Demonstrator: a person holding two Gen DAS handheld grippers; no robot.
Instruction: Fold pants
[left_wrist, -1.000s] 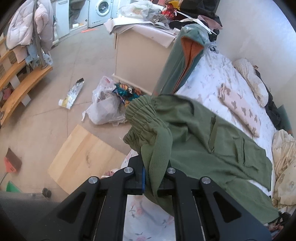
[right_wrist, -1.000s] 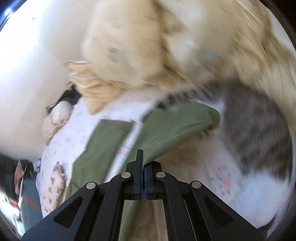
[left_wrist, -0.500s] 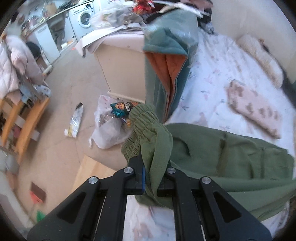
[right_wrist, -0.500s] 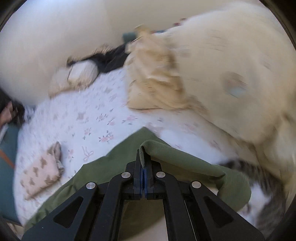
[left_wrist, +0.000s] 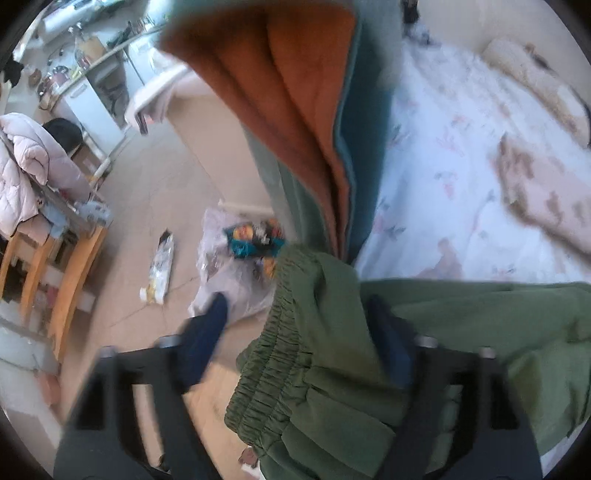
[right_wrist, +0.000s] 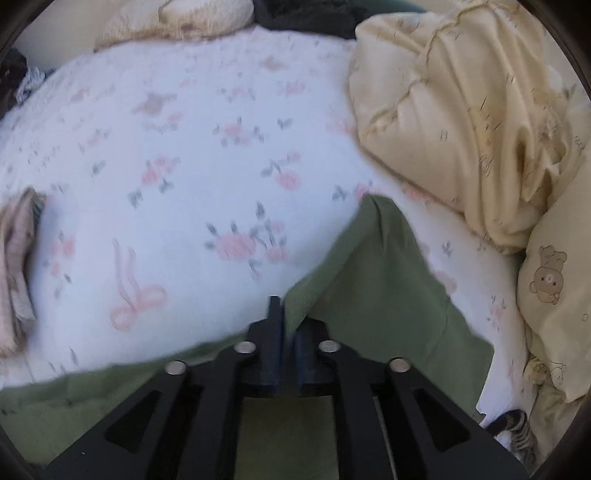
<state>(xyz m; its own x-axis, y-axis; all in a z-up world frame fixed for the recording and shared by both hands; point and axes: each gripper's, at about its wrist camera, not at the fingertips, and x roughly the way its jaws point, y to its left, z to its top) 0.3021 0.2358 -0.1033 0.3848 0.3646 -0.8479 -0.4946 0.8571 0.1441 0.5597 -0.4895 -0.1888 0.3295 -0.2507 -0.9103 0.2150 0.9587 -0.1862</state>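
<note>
Left tool (left_wrist: 295, 347) opening, pants (left_wrist: 325, 369) between; right tool (right_wrist: 284, 332) opening, hem between.

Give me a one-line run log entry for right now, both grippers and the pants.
step: releasing pants | left gripper: jaws opening, waistband between them | right gripper: jaws opening, pant hem between them | pants on bed sheet

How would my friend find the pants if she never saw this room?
Find the bed with the white flowery sheet. The pants lie along its near edge, waistband hanging off beside the teal-and-orange blanket. They are the only plain olive-green thing, with a scrunchy elastic waistband.
</note>
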